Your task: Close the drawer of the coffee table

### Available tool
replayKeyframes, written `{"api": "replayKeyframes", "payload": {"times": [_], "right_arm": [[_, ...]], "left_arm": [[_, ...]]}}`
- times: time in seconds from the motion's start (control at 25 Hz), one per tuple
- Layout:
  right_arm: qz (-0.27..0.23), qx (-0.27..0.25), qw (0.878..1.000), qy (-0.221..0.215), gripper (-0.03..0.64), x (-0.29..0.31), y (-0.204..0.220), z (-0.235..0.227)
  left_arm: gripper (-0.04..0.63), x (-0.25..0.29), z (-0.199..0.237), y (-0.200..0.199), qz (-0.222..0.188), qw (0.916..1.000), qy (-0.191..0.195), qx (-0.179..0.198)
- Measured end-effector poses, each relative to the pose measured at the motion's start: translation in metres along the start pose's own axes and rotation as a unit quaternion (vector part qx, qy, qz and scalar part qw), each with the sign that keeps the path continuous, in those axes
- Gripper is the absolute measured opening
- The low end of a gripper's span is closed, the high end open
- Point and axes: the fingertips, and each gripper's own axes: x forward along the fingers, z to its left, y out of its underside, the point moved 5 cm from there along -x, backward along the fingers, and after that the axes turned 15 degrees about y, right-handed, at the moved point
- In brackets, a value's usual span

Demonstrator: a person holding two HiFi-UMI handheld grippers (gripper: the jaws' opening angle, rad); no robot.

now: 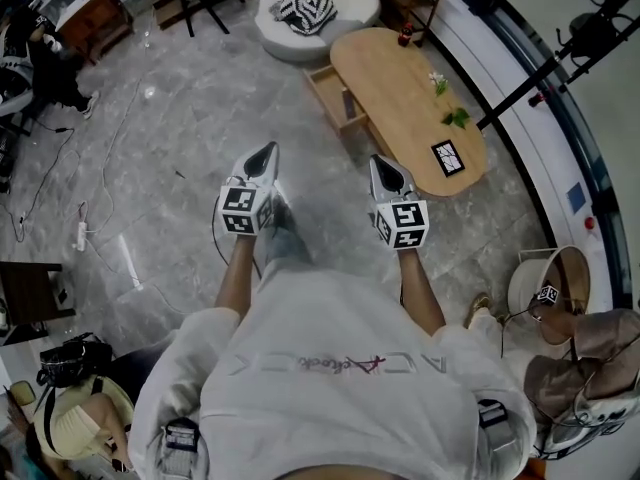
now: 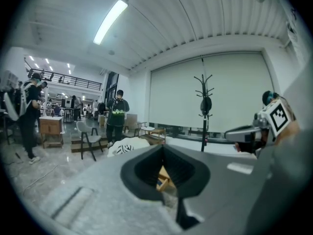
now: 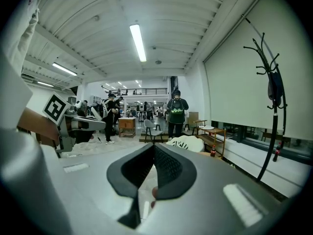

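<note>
The oval wooden coffee table (image 1: 400, 98) stands ahead on the marble floor. Its drawer (image 1: 333, 96) is pulled out toward the left of the head view. Both grippers are held in the air in front of the person, short of the table and touching nothing. My left gripper (image 1: 268, 152) is shut and empty, and through the notch behind its tips a piece of the wooden drawer (image 2: 164, 179) shows. My right gripper (image 1: 381, 164) is shut and empty too, nearest the table's front end. Each gripper view also shows the other gripper: the right gripper (image 2: 247, 132) and the left gripper (image 3: 84, 124).
On the table are a small red bottle (image 1: 405, 36), a green plant sprig (image 1: 455, 118) and a marker card (image 1: 448, 157). Behind it sits a white pouf (image 1: 315, 8) with a striped cushion. A black coat rack (image 3: 271, 89) stands at the right. Cables and a power strip (image 1: 82, 235) lie on the floor at left. People stand farther back.
</note>
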Motion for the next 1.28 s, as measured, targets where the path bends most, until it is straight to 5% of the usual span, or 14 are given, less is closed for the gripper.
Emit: {"api": "replayKeyframes", "payload": {"times": [0.52, 1.28], "right_arm": [[0.009, -0.015, 1.0, 0.006, 0.003, 0.135, -0.027, 0.025], [0.02, -0.019, 0.999, 0.017, 0.003, 0.366, -0.095, 0.112]], "left_arm": [[-0.002, 0.05, 0.129, -0.006, -0.005, 0.9998, 0.006, -0.017], [-0.002, 0.079, 0.379, -0.047, 0.0, 0.9997, 0.008, -0.023]]}}
